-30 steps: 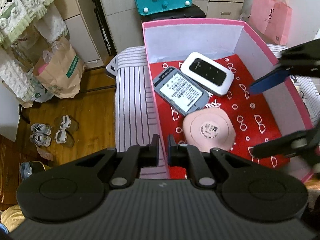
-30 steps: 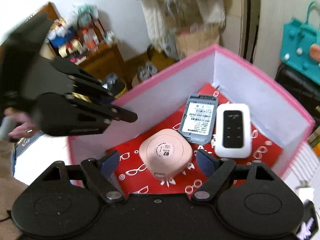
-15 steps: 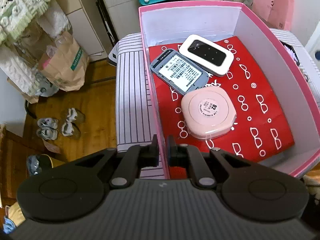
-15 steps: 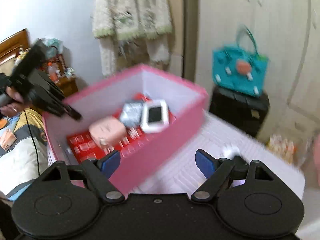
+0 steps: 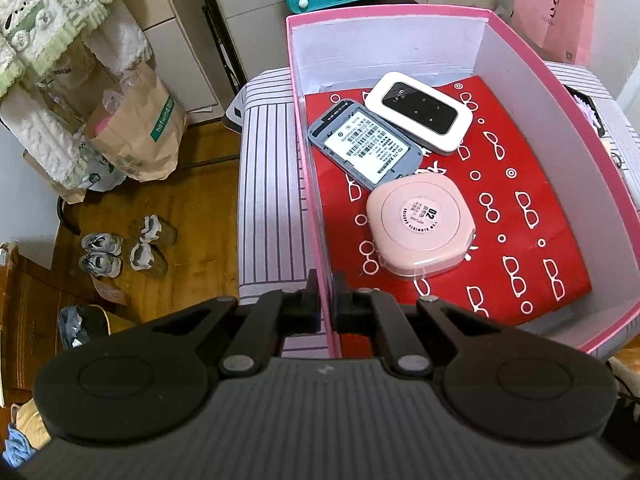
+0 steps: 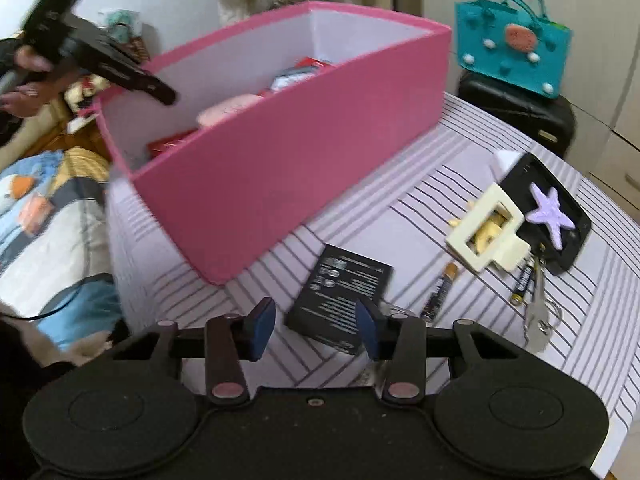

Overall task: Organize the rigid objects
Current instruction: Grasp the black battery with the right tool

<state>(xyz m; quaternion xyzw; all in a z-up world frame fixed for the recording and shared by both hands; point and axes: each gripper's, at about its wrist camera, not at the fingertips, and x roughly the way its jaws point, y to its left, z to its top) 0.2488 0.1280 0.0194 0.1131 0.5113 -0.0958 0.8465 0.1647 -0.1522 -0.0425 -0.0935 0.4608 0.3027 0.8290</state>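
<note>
Matt pink card is seen on the box [image 6: 304,152], lined with glossy red printed paper [image 5: 520,216]. Smooth, slightly shiny plastic is shown by the pink compact [image 5: 420,226] and white router [image 5: 418,110]. Striped cloth [image 6: 460,168] covers the surface; varnished wood floor [image 5: 192,216] appears at left.

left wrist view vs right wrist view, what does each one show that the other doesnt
Only the left wrist view shows the white wifi router in the box, and the left gripper shut on the box wall. Only the right wrist view shows the black battery pack, AA batteries and keys on the striped surface. Both show the pink box and pink case.
</note>
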